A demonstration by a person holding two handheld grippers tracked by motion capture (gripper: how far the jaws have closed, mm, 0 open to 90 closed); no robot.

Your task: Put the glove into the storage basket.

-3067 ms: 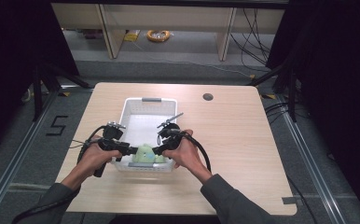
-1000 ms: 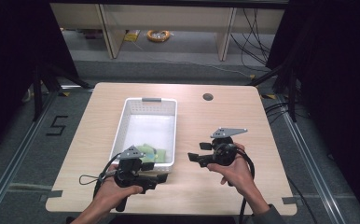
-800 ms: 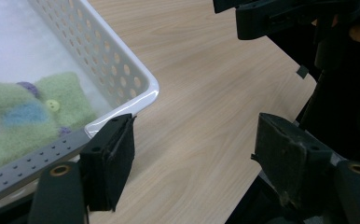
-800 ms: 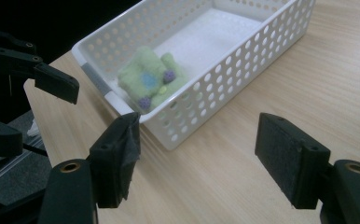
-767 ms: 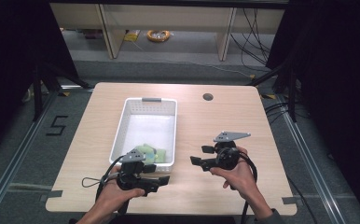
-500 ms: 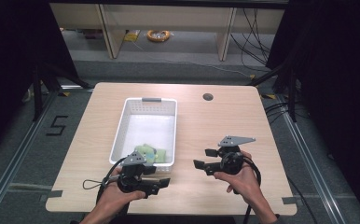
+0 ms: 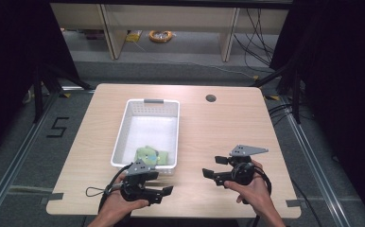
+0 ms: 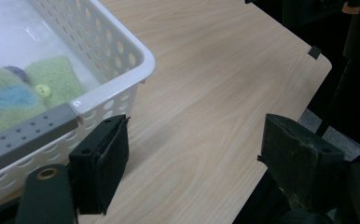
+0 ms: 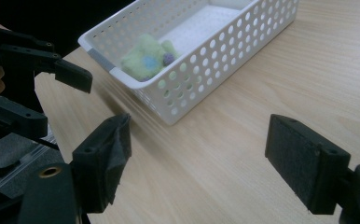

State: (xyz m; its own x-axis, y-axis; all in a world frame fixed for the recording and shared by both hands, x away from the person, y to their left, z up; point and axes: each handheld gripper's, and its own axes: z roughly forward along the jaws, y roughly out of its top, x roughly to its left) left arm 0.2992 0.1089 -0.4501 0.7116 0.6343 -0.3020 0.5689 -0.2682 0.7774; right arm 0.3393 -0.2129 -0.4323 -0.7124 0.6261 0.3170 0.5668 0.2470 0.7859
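Just ahead of the left hand-held gripper (image 7: 165, 193), whose jaws have just been opening wide and empty like the right hand-held gripper's (image 7: 208, 173), a soft, light green cloth (image 7: 148, 155) lies in the basket (image 7: 124, 132), probably best pinched at a raised fold.

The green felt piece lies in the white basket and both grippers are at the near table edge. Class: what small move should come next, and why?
Probably just set both grippers down on the table. The green felt piece already lies in the near end of the white basket. The left gripper and right gripper are clear of the basket; their jaws have just been opening, with nothing between them.
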